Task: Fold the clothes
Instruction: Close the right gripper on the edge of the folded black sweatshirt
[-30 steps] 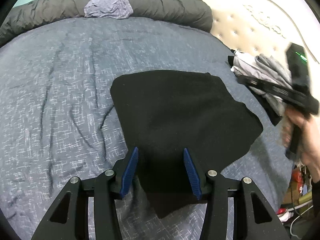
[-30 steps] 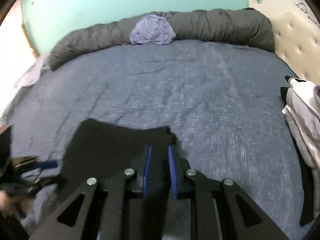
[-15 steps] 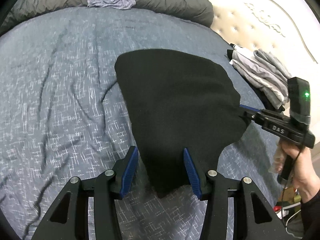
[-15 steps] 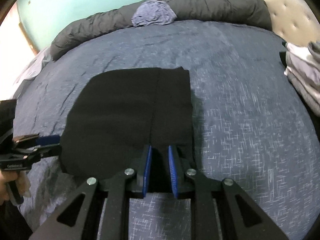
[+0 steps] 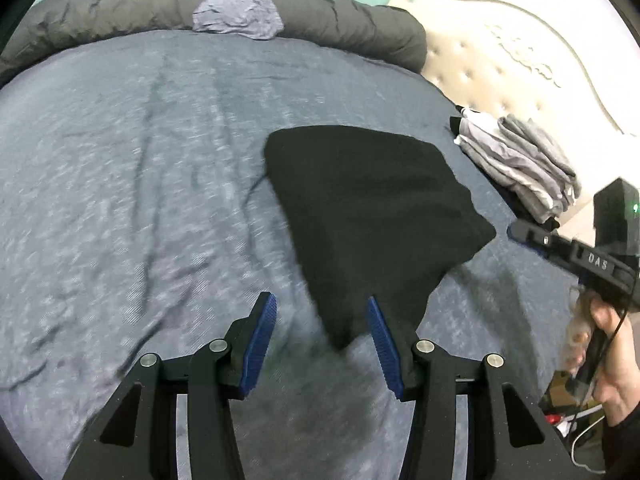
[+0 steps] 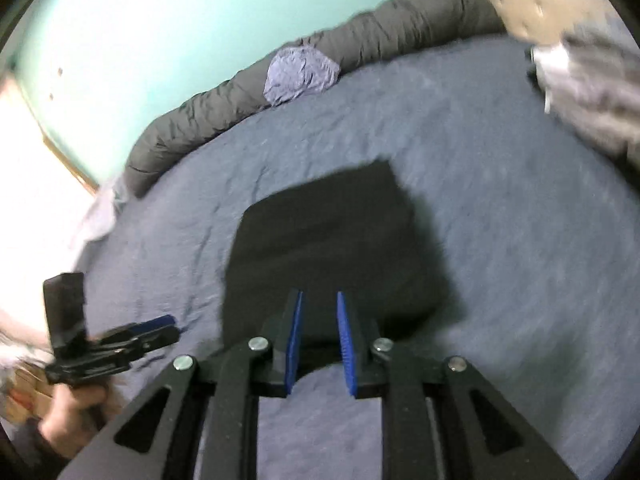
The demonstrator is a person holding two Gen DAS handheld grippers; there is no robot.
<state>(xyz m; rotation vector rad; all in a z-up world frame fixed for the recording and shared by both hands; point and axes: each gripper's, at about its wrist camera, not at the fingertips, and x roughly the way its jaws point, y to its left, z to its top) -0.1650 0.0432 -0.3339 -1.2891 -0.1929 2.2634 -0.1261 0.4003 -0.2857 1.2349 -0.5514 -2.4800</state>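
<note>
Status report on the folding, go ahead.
Left gripper open, empty. Right gripper part open, off the black garment, which lies folded on the bed. Nothing in the way; folded stack sits clear.

A garment (image 5: 372,216) is lying on the bedspread (image 5: 140,200), toward the right half of the bed in the left wrist view. Behind it, a rolled duvet (image 5: 120,12) is running along the far edge, and a crumpled cloth (image 5: 238,16) is sitting on top of that roll. To the right of the garment, a stack of folded clothes (image 5: 520,160) is resting against the headboard (image 5: 520,64), apart from the garment.
</note>
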